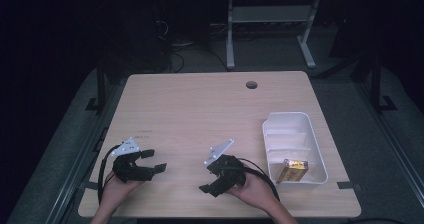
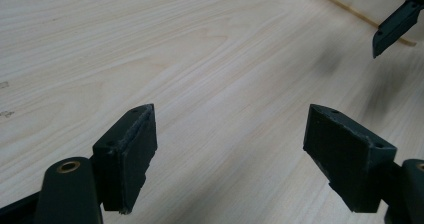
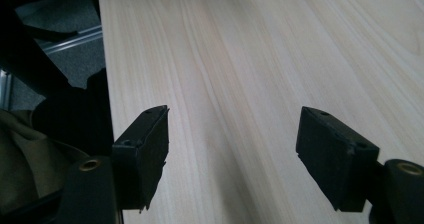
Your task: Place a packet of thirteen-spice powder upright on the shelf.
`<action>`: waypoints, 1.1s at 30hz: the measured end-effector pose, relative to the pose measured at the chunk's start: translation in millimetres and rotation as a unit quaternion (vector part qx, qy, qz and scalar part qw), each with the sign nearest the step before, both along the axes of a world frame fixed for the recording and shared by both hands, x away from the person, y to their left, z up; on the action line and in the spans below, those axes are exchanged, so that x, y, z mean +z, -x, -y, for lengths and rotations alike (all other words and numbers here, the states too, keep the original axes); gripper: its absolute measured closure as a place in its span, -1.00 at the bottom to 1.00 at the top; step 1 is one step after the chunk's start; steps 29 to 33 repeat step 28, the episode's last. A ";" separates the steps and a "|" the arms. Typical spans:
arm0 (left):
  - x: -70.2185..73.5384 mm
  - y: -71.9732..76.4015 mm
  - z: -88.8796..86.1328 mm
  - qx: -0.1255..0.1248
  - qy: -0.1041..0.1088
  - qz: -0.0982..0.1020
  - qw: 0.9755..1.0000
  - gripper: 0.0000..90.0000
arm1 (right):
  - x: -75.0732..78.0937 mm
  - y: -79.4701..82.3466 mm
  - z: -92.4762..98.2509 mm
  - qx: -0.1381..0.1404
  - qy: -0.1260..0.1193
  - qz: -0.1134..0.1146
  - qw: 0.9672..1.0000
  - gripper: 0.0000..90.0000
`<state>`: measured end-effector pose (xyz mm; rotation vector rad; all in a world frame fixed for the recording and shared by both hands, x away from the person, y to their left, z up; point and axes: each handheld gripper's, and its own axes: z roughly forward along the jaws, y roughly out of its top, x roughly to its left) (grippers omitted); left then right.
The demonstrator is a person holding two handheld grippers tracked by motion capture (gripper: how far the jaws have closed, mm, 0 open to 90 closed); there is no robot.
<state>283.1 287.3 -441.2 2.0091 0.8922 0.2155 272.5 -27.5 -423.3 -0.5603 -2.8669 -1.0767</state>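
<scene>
Nearest me: two tongs, left tongs (image 1: 154,160) and right tongs (image 1: 210,180), both spread wide and gripping nothing, hovering over the tabletop (image 1: 200,114). One white tray (image 1: 295,146) at the right, one yellow box (image 1: 291,171) in it.

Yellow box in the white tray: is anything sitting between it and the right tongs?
Nothing visible does. The yellow box lies in the near compartment of the white tray, to the right of the right tongs, which are open and pointing away from it. Between them is bare table and the tray's low wall.
</scene>
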 end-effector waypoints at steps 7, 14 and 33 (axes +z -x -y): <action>1.2 0.7 2.3 -0.007 -0.012 0.005 1.000 -0.53 | -7.8 2.4 0.9 -0.009 -0.007 -0.005 1.000 -0.37; 1.3 0.5 2.3 -0.009 -0.013 0.006 1.000 -0.53 | -16.5 9.3 0.9 -0.009 -0.007 -0.002 1.000 -0.38; 1.1 0.6 7.7 -0.020 -0.025 0.017 0.999 -0.53 | -20.9 10.7 1.1 0.004 -0.012 -0.011 1.000 -0.41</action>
